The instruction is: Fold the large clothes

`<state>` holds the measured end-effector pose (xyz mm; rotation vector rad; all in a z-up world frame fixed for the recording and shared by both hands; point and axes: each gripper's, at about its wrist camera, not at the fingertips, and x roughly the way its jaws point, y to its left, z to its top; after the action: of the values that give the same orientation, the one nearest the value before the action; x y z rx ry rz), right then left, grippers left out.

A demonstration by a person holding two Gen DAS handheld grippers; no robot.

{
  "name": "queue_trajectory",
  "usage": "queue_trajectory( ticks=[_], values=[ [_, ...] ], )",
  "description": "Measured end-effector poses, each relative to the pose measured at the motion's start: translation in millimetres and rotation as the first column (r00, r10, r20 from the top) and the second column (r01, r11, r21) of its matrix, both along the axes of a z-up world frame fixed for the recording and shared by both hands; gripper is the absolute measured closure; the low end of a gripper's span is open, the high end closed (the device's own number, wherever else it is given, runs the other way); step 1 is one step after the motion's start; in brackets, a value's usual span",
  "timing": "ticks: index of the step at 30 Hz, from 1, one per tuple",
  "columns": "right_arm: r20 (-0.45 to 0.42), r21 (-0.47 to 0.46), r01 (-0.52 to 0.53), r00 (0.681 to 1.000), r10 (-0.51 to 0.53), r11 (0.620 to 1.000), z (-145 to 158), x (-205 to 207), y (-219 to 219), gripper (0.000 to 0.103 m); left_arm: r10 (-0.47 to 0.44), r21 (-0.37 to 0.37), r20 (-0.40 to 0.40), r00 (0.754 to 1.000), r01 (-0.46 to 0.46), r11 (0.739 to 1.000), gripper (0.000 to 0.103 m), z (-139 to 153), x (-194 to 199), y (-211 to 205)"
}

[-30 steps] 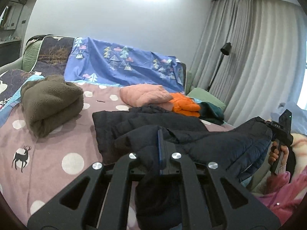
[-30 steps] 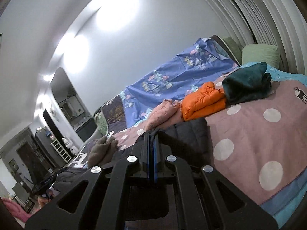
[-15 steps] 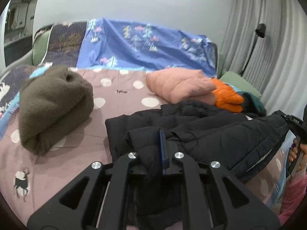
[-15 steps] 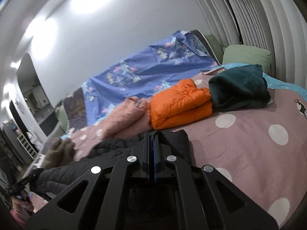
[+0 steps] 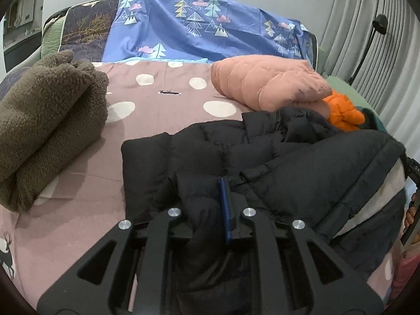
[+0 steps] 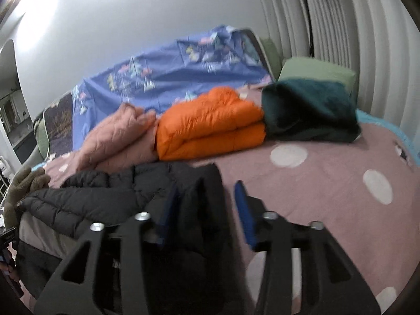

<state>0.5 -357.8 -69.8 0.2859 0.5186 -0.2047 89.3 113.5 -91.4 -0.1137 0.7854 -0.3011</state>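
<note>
A black puffer jacket (image 5: 262, 157) lies folded over on the pink polka-dot bed cover (image 5: 157, 105). My left gripper (image 5: 210, 197) is shut on a fold of the jacket's near edge, fabric bunched over its left finger. In the right wrist view the jacket (image 6: 147, 197) lies at lower left. My right gripper (image 6: 207, 204) is open, its jaws spread with the jacket's corner lying loose between them.
A folded brown fleece (image 5: 44, 120) lies at the left. Folded pink (image 5: 265, 81), orange (image 6: 210, 126) and dark green (image 6: 307, 110) garments sit in a row near the blue tree-print sheet (image 5: 204, 31). Curtains (image 6: 341, 26) hang on the right.
Both grippers carried the jacket edge forward over the bed and lowered it. My right gripper went from shut on the jacket to open. The left gripper stays shut.
</note>
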Motion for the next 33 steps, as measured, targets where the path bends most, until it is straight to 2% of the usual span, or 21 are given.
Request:
queue_trajectory(
  ticks=[3,4,5,7,8,10,13,15,18,19,20,22,24,25,27,29,33],
  values=[
    [0.078,0.005,0.007,0.997,-0.007,1.0,17,-28,-9,0.032,0.009,-0.064,0.02,1.0,-0.008,0.998,0.073,15,-14,12],
    [0.083,0.003,0.0,0.997,-0.001,1.0,20,-34,-10,0.031,0.013,-0.092,0.042,0.999,-0.009,0.996,0.066,23,-23,18],
    [0.083,-0.005,-0.011,0.996,0.011,1.0,22,-42,-10,0.029,0.014,-0.106,0.058,0.998,-0.007,0.994,0.053,28,-29,21],
    [0.071,-0.026,-0.025,0.997,0.027,0.999,22,-51,-7,0.028,0.03,-0.108,0.109,0.994,-0.018,0.994,0.037,39,-46,26],
    [0.062,-0.037,-0.038,0.997,0.04,0.999,22,-54,-4,0.028,0.045,-0.082,0.149,0.988,-0.033,0.996,0.032,46,-57,26],
    [0.04,-0.07,-0.066,0.997,0.069,0.995,18,-61,6,0.028,0.051,-0.024,0.21,0.976,-0.047,0.999,0.031,57,-74,25],
    [0.028,-0.157,-0.128,0.991,0.134,0.979,14,-69,27,0.031,0.038,-0.016,0.245,0.969,-0.035,0.999,0.031,69,-93,25],
    [0.0,-0.228,-0.191,0.981,0.196,0.955,8,-73,47,0.037,-0.004,-0.016,0.257,0.966,0.009,1.0,0.032,74,-106,22],
    [-0.051,-0.275,-0.248,0.968,0.244,0.929,-3,-70,68,0.042,-0.128,0.0,0.238,0.963,0.132,0.991,0.038,72,-120,9],
    [-0.066,-0.283,-0.259,0.966,0.251,0.924,-6,-67,73,0.045,-0.172,-0.002,0.216,0.961,0.176,0.984,0.052,67,-122,3],
    [-0.082,-0.28,-0.269,0.963,0.256,0.922,-10,-64,76,0.051,-0.223,0.01,0.164,0.961,0.225,0.974,0.07,59,-121,-9],
    [-0.124,-0.222,-0.301,0.952,0.28,0.927,-17,-54,78,0.066,-0.276,0.038,0.081,0.958,0.274,0.961,0.087,43,-117,-26],
    [-0.163,-0.14,-0.338,0.935,0.315,0.931,-24,-44,78,0.086,-0.329,0.051,0.002,0.944,0.328,0.943,0.09,23,-112,-45],
    [-0.178,-0.129,-0.345,0.93,0.321,0.93,-26,-42,79,0.088,-0.344,0.05,-0.021,0.939,0.345,0.937,0.09,17,-111,-50],
    [-0.201,-0.145,-0.348,0.927,0.317,0.926,-30,-35,84,0.09,-0.376,0.061,-0.064,0.924,0.38,0.923,0.09,5,-104,-63],
    [-0.201,-0.138,-0.346,0.927,0.315,0.928,-30,-28,84,0.09,-0.378,0.097,-0.072,0.923,0.384,0.918,0.09,1,-94,-72],
    [-0.154,-0.094,-0.322,0.939,0.306,0.942,-14,-9,77,0.09,-0.311,0.122,-0.003,0.95,0.309,0.943,0.09,20,-58,-70]
  ],
)
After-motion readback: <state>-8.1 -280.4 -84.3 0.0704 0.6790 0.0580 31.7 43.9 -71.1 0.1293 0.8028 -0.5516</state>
